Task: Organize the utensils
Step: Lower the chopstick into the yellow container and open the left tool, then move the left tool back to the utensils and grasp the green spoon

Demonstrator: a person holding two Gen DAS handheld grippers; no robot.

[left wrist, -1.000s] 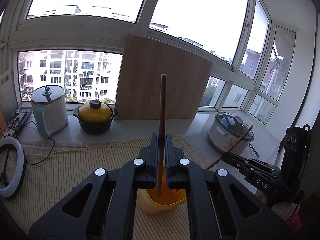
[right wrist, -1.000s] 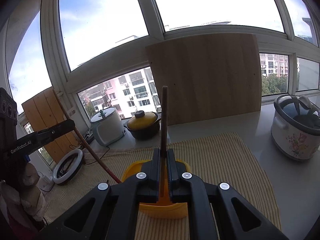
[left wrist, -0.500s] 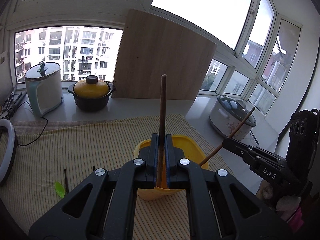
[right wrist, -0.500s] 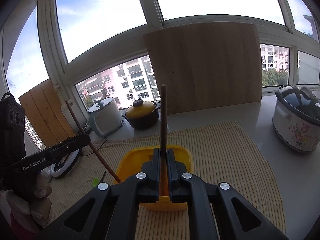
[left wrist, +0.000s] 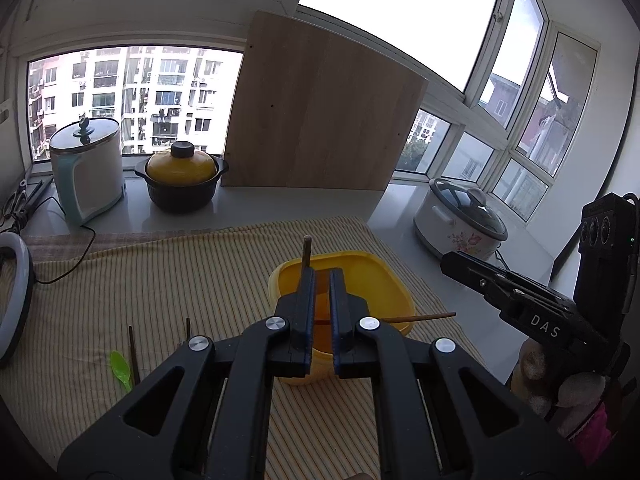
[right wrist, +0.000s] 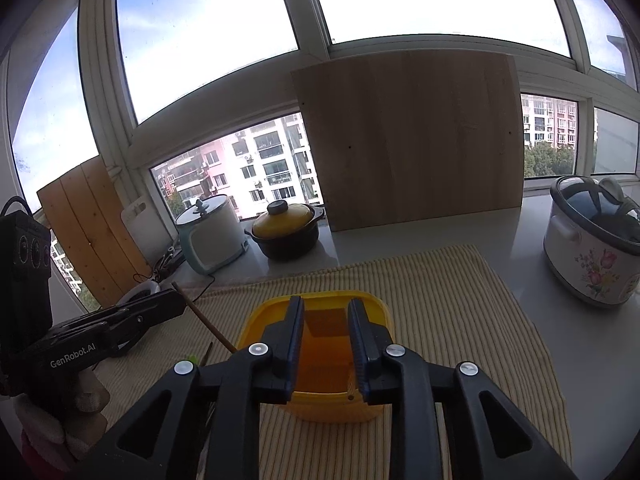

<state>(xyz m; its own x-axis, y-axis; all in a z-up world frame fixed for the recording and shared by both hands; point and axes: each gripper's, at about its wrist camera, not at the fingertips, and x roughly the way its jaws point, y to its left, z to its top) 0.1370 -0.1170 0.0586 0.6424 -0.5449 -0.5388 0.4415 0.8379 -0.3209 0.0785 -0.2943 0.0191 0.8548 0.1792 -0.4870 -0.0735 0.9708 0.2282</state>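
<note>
Left wrist view, items listed left to right. A ring light [left wrist: 16,300] is lying at the far left edge of the bench [left wrist: 392,204]. A white kettle [left wrist: 88,168] is standing by the window, with a dark pot with a yellow lid [left wrist: 182,178] just beside it. A striped cloth [left wrist: 160,280] is covering the middle of the bench, and a green spoon [left wrist: 120,364] and a dark chopstick [left wrist: 134,356] are lying on it close together. A wooden board [left wrist: 320,112] is leaning upright against the window frame. The left gripper [left wrist: 323,276] is hovering over the yellow container [left wrist: 384,276], its jaws clamped on the held chopstick [left wrist: 307,248], whose upper end is showing above the left finger. In the right wrist view this chopstick is slanting down from the left gripper [right wrist: 176,304] toward the container's left rim. The loose chopstick [left wrist: 420,317] is lying across the container, its end sticking out over the right rim. A white flowered cooker [left wrist: 456,220] is standing on the bare bench to the right of the cloth. The right gripper [left wrist: 450,260] is pointing in from the far right. In its own view the right gripper [right wrist: 324,308] is poised above the container, its jaws having just been opening and now standing apart with nothing pressed between the pads.
</note>
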